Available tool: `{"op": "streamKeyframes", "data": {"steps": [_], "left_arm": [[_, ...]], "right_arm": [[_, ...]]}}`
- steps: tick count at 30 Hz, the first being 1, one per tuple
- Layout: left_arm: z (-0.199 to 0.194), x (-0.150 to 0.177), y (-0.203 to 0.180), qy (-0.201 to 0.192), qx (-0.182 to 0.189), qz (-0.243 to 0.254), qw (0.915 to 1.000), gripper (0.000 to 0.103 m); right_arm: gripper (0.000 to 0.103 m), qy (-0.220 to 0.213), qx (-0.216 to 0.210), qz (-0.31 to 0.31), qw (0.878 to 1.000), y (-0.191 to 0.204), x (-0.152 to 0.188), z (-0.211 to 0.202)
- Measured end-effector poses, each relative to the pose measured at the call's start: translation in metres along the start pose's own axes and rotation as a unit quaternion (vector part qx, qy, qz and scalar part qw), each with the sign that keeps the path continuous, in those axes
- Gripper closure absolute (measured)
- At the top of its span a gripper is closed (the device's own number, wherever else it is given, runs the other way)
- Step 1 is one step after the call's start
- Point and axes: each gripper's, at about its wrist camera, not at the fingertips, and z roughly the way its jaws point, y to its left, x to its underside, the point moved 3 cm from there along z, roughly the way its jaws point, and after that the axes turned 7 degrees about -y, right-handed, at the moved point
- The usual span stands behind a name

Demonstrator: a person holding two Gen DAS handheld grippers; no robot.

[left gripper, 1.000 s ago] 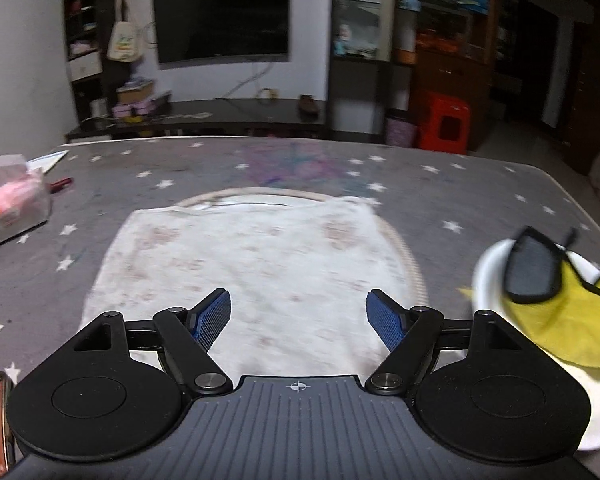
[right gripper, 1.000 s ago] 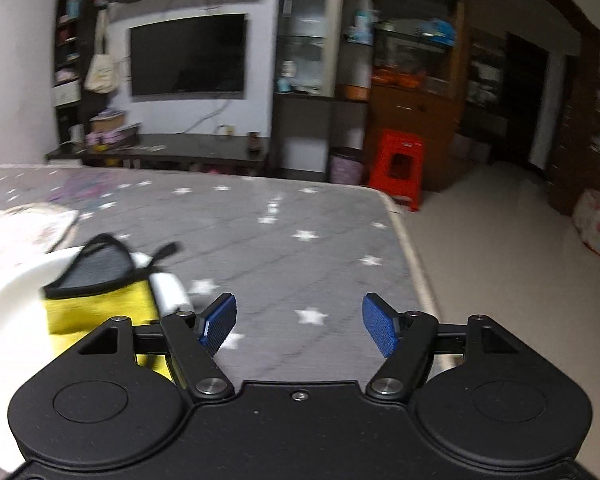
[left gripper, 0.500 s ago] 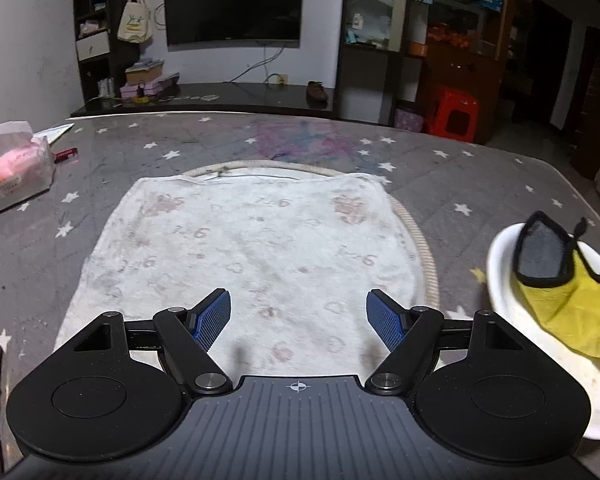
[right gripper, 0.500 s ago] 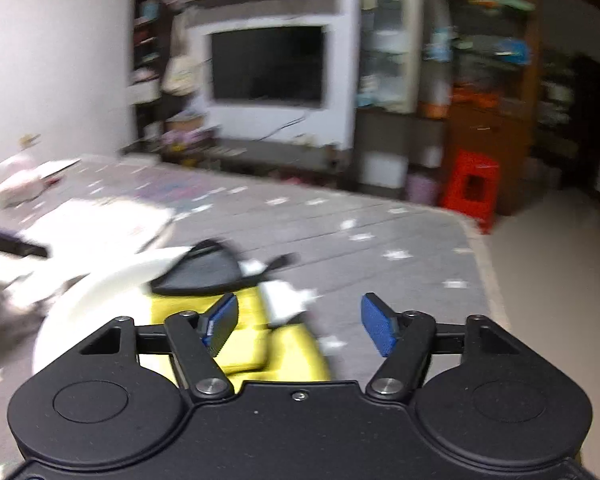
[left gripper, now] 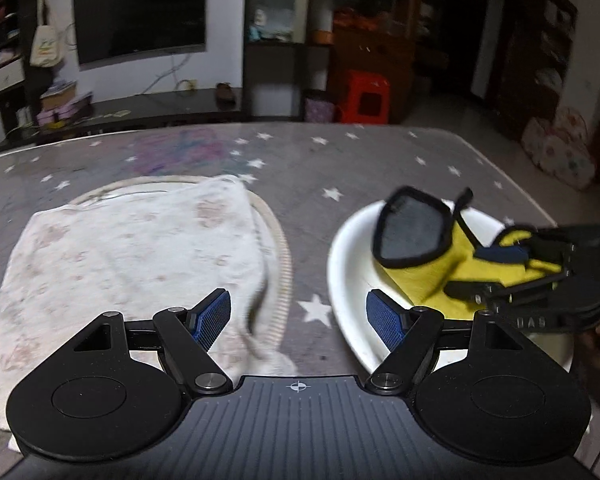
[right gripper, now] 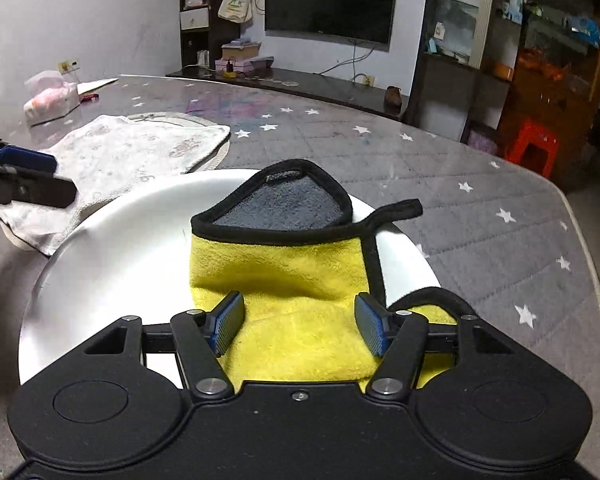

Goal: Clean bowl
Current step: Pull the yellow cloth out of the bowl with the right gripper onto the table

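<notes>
- Blue ribbed pads on my right gripper [right gripper: 299,330] stand wide apart, straddling the near fold of the yellow terry cloth with black piping and a grey reverse [right gripper: 284,280]; nothing is pinched between them, and whether they touch the pile I cannot tell.
- My left gripper [left gripper: 298,318] is equally wide and holds nothing. Its right pad sits over the near-left rim of the shallow white glossy bowl [left gripper: 350,264], its left pad over the cream printed towel [left gripper: 132,248] to the left.
- The bowl rests on the grey star-patterned table cover [right gripper: 480,208], right of the towel and the round beige mat [left gripper: 285,264] under it, with the cloth draped inside and over its right rim.
- Handling, as I judge it: the cloth is soft, light and limp, so I would pinch the thick yellow fold between the right pads, not the thin black loop [right gripper: 396,210]. The bowl looks smooth, slippery and probably breakable; the left jaws could steady it by the near-left rim so it does not skate.
- Against a second ago: my right gripper faced bare table with the bowl off to its left and now sits squarely over the cloth; my left view has swung right, bringing the bowl from the frame edge to just beside its pad.
</notes>
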Motion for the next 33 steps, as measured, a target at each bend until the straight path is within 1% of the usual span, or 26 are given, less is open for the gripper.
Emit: {"op": "streamKeyframes", "data": {"steps": [1, 2, 3, 5, 6, 7, 8, 9, 10, 11, 13, 15, 17, 19, 21, 24, 27, 28, 30, 33], "left_arm": [[0.003, 0.0, -0.005, 0.004, 0.006, 0.004, 1.0, 0.027], [0.005, 0.001, -0.009, 0.008, 0.011, 0.009, 0.9999, 0.027], [0.008, 0.001, -0.014, 0.012, 0.017, 0.013, 0.9997, 0.027], [0.014, 0.002, -0.019, 0.019, 0.02, 0.02, 0.9994, 0.027], [0.021, 0.003, -0.022, 0.023, 0.02, 0.022, 0.9993, 0.027], [0.037, 0.003, -0.027, 0.03, 0.021, 0.022, 0.9991, 0.028], [0.04, 0.003, -0.027, 0.036, 0.025, 0.019, 0.9989, 0.03], [0.044, 0.004, -0.028, 0.041, 0.029, 0.016, 0.9986, 0.036], [0.047, 0.004, -0.029, 0.046, 0.034, 0.014, 0.9983, 0.043], [0.05, 0.004, -0.03, 0.051, 0.036, 0.012, 0.998, 0.048], [0.056, 0.006, -0.031, 0.064, 0.037, 0.01, 0.9972, 0.072], [0.06, 0.006, -0.032, 0.068, 0.033, 0.007, 0.9971, 0.072], [0.06, 0.003, -0.029, 0.069, 0.033, -0.007, 0.997, 0.074], [0.061, -0.002, -0.025, 0.063, 0.038, -0.018, 0.9971, 0.079], [0.061, -0.009, -0.022, 0.053, 0.039, -0.022, 0.9976, 0.082], [0.064, -0.023, -0.017, 0.035, 0.024, -0.012, 0.999, 0.084], [0.066, -0.034, -0.004, 0.027, 0.01, -0.017, 0.9994, 0.084], [0.068, -0.04, 0.006, 0.022, -0.005, -0.026, 0.9994, 0.084], [0.073, -0.043, 0.02, 0.018, -0.019, -0.039, 0.9989, 0.085], [0.082, -0.04, 0.036, 0.025, -0.02, -0.067, 0.9972, 0.084]], "right_arm": [[0.055, 0.003, -0.001, -0.001, 1.0, 0.0, 0.0, 0.002], [0.069, 0.006, -0.001, -0.002, 1.0, 0.001, -0.001, 0.005], [0.077, 0.008, 0.003, -0.003, 1.0, 0.0, -0.001, 0.005], [0.081, 0.008, 0.01, -0.002, 1.0, -0.006, 0.0, 0.003], [0.082, 0.005, 0.014, -0.006, 1.0, -0.008, 0.0, 0.0], [0.083, 0.002, 0.019, -0.014, 1.0, -0.008, 0.0, -0.003], [0.084, -0.003, 0.025, -0.021, 0.999, -0.009, 0.0, -0.006], [0.085, -0.01, 0.031, -0.025, 0.999, -0.009, 0.0, -0.01], [0.086, -0.016, 0.038, -0.033, 0.999, -0.01, -0.001, -0.015], [0.086, -0.024, 0.046, -0.039, 0.998, -0.011, -0.002, -0.019], [0.086, -0.038, 0.063, -0.039, 0.997, -0.018, -0.005, -0.026], [0.087, -0.045, 0.079, -0.033, 0.995, -0.028, -0.006, -0.03], [0.088, -0.042, 0.091, -0.023, 0.995, -0.038, -0.003, -0.028], [0.089, -0.04, 0.103, -0.013, 0.994, -0.048, 0.0, -0.025], [0.089, -0.037, 0.115, -0.004, 0.993, -0.058, 0.002, -0.023], [0.089, -0.033, 0.132, 0.011, 0.991, -0.072, 0.007, -0.02], [0.089, -0.028, 0.15, 0.026, 0.988, -0.087, 0.011, -0.017], [0.089, -0.024, 0.15, 0.034, 0.988, -0.091, 0.015, -0.011], [0.089, -0.019, 0.14, 0.047, 0.989, -0.089, 0.022, 0.001], [0.089, -0.027, 0.125, 0.051, 0.99, -0.077, 0.022, 0.014]]}}
